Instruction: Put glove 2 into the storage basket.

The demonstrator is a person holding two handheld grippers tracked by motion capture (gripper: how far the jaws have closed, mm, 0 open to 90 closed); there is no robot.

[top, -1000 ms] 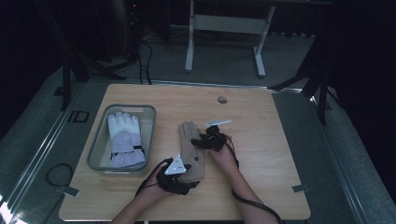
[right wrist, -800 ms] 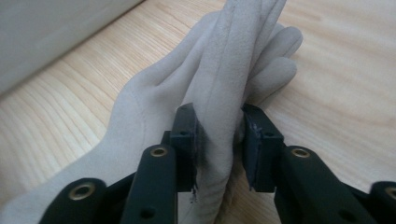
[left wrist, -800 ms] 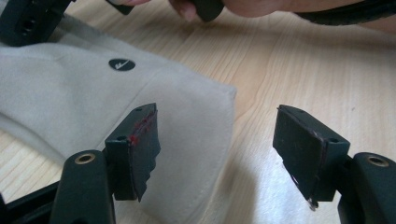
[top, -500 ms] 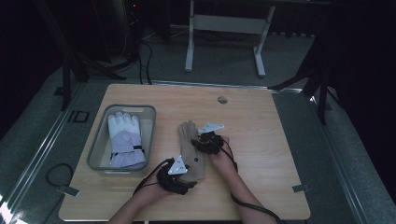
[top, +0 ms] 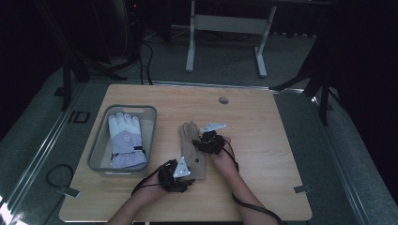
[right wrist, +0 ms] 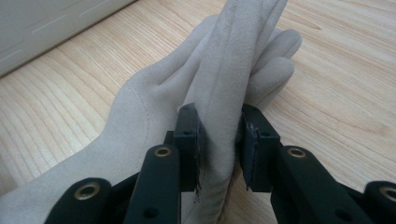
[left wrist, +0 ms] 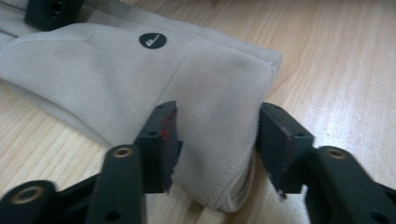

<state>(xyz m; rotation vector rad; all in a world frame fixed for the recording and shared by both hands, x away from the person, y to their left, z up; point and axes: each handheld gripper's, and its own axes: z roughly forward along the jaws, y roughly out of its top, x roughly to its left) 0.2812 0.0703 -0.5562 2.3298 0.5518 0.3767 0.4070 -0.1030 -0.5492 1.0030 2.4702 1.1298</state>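
Table [top: 263,117] open right of beige glove [top: 190,140]; grey bin [top: 96,152] blocks left.

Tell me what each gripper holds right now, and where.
Right gripper pinches the beige suede glove at a raised fold below its fingers; left gripper, jaws just closing, straddles its cuff.

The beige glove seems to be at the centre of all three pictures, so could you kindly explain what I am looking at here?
A person sits at a wooden table and holds a hand-operated tool with a two-jaw claw in each hand; there is no robot arm. The high view looks down from above. The other two pictures come from small cameras riding on each tool, looking along its black jaws.

The beige glove lies flat on the table. The left claw straddles its cuff, and its jaws have just been closing. The right claw is shut on the glove's finger part, pinching the fabric up into a ridge.

To the left stands a grey bin with a white and lilac ski glove inside.
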